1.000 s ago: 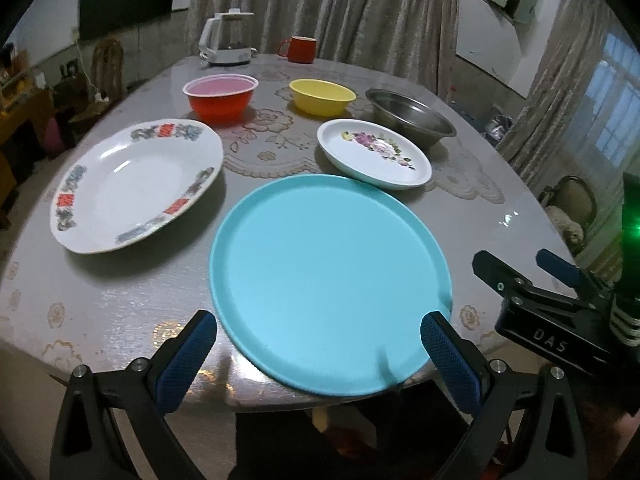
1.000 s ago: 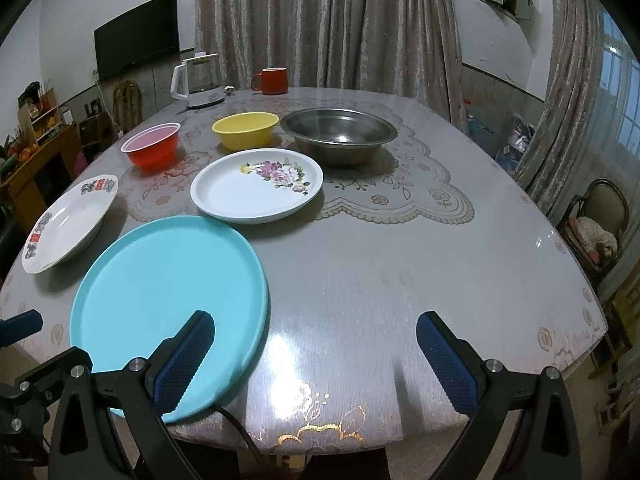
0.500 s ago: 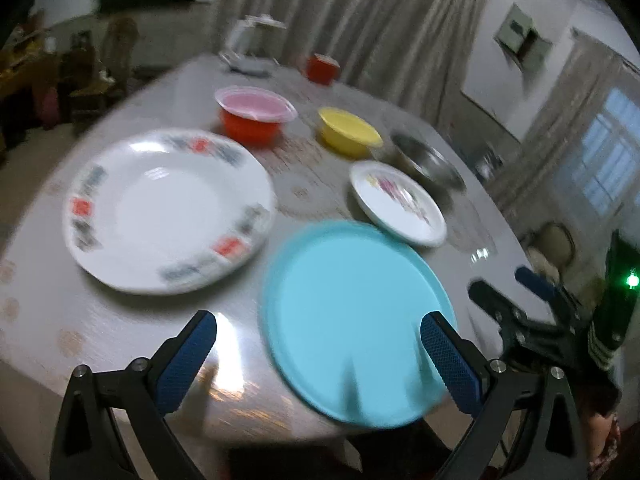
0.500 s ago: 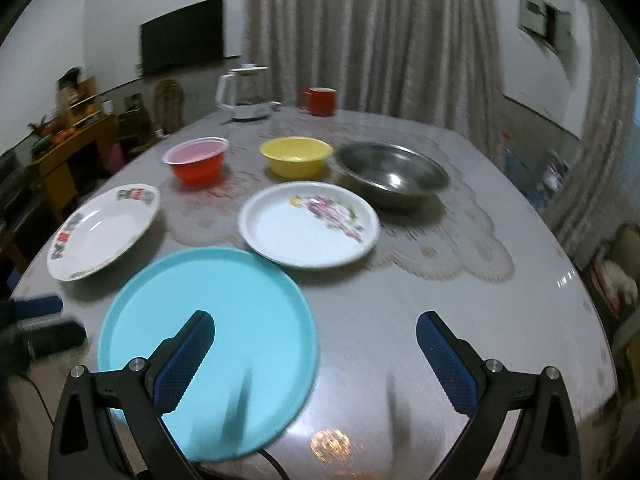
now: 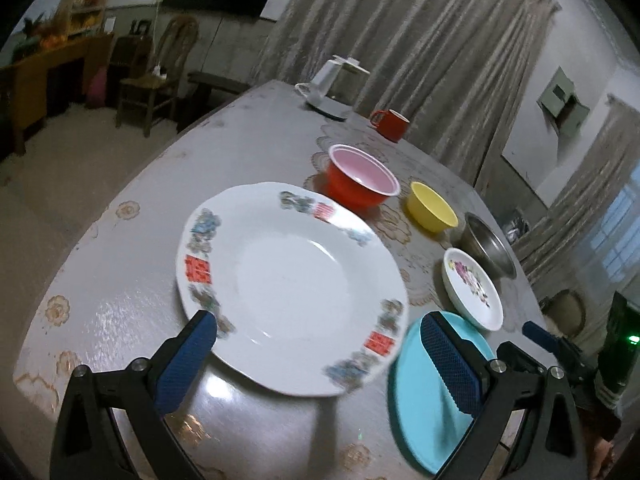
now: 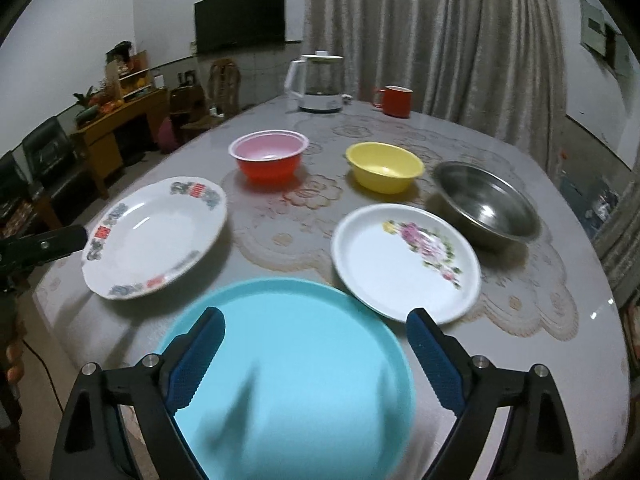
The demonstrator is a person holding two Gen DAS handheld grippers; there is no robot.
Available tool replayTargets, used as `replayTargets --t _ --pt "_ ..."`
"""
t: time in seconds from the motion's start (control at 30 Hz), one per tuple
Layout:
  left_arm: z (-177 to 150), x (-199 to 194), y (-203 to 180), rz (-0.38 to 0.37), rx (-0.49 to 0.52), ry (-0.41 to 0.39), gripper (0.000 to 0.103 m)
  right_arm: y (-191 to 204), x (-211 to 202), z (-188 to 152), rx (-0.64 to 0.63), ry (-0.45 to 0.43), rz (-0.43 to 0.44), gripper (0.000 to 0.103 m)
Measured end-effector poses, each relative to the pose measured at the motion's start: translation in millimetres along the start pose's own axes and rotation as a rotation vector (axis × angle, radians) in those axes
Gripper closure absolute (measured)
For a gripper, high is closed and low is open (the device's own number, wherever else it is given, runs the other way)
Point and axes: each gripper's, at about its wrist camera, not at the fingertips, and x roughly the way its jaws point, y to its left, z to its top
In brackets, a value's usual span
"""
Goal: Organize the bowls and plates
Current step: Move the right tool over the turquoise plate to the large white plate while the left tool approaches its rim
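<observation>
Plates: patterned plate (image 5: 294, 300) has red printed squares, characters unreadable. Left gripper (image 5: 320, 360) spread wide above it; right gripper (image 6: 316, 356) spread above teal plate (image 6: 296, 380).

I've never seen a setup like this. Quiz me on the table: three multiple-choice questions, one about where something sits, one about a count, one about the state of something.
1. What sits directly in front of the right gripper?
A. the teal plate
B. the steel bowl
C. the kettle

2. How many bowls are on the table?
A. one
B. three
C. five

3. How do the left gripper's jaws stand?
A. shut on the red bowl
B. shut on the mug
C. open, empty

Answers:
1. A, the teal plate fills the space between the right jaws in that view.
2. B, red, yellow bowl and steel.
3. C, they are spread wide before the patterned plate, gripping nothing.
</observation>
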Motion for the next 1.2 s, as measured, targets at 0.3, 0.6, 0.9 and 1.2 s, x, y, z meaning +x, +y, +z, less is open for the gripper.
replayTargets --t 0.3,0.6,0.9,1.2 --pt "29 9 36 -0.027 -0.035 -0.043 0.0 16 56 32 0.084 0.088 0.175 0.034" --pt "39 20 61 -0.095 -0.096 -0.059 0.002 19 95 50 0.152 0.15 0.231 0.04" --pt "35 33 64 -0.128 -0.081 -0.026 0.012 32 131 59 0.196 0.24 0.312 0.04" --pt "29 44 66 -0.127 -0.044 0.027 0.031 43 144 60 0.193 0.263 0.407 0.063"
